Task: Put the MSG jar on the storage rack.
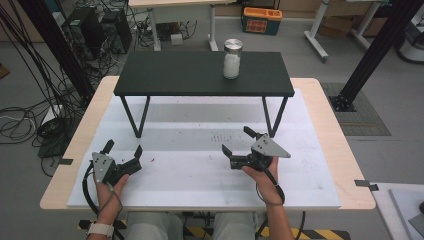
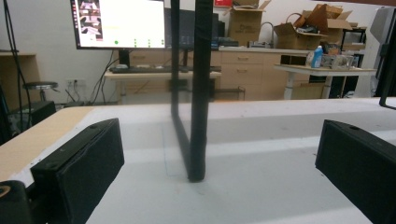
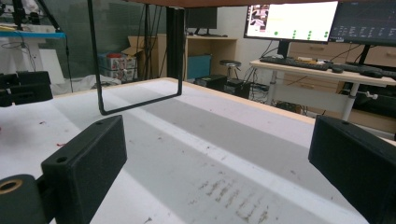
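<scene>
1. Both tools are held low over the white mat (image 1: pixel 200 150) at the near edge of the table; the left gripper (image 1: pixel 122 151) sits near left, the right gripper (image 1: pixel 236 141) near right, well apart from each other.
2. The jaws of each are spread wide, and nothing is held between them; the same wide, empty gap is seen in the left gripper view and the right gripper view.
3. The nearest thing worth reaching for is judged to be the glass jar (image 1: pixel 232 59), capped in metal and filled with something white; it stands upright on the black shelf (image 1: pixel 175 75), toward its right end, far from both tools.
4. The right gripper is better placed for it, being on the jar's side.
5. For a clean pick, the tool should be lifted above the shelf's front edge first, so the shelf leg (image 1: pixel 268 116) just beyond it is not clipped.
6. The jaws should be kept wide until the jar's body lies squarely between them, below the lid, then closed gently: glass is likely to slip or tip.
</scene>
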A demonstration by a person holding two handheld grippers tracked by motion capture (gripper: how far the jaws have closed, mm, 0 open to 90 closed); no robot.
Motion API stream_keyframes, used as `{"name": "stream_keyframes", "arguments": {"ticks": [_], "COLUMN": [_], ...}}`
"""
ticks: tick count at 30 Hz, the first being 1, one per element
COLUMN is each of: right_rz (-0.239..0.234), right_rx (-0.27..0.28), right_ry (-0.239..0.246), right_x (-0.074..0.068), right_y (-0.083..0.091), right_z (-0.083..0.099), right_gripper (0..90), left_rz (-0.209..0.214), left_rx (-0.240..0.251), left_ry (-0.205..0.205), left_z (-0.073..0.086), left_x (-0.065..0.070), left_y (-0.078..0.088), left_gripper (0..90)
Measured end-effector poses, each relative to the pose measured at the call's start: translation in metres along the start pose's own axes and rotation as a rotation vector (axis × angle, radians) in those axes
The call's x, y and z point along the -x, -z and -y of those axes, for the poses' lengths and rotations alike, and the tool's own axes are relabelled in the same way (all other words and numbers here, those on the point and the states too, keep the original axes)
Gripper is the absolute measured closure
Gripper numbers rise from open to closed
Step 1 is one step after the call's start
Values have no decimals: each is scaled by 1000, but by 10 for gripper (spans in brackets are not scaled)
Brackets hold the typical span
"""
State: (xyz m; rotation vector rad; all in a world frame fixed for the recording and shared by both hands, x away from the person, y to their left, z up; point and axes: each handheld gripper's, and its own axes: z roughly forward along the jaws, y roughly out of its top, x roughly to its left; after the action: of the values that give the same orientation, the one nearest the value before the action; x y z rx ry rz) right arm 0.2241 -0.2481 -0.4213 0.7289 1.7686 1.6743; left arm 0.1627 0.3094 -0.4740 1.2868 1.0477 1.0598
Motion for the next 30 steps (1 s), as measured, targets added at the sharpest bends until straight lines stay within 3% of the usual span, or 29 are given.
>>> {"name": "stream_keyframes", "arguments": {"ticks": [8, 30], "right_rz": [5, 26], "right_rx": [-1, -4], "right_ry": [-20, -52], "right_x": [-4, -7], "right_y": [0, 3], "right_z": [22, 41], "right_gripper": [49, 49], "left_rz": [0, -1], "left_rx": [-1, -1], "left_ry": [-1, -1], "left_z": [0, 0], "left_x": [0, 0], "left_y": [0, 0], "left_gripper": [14, 14]}}
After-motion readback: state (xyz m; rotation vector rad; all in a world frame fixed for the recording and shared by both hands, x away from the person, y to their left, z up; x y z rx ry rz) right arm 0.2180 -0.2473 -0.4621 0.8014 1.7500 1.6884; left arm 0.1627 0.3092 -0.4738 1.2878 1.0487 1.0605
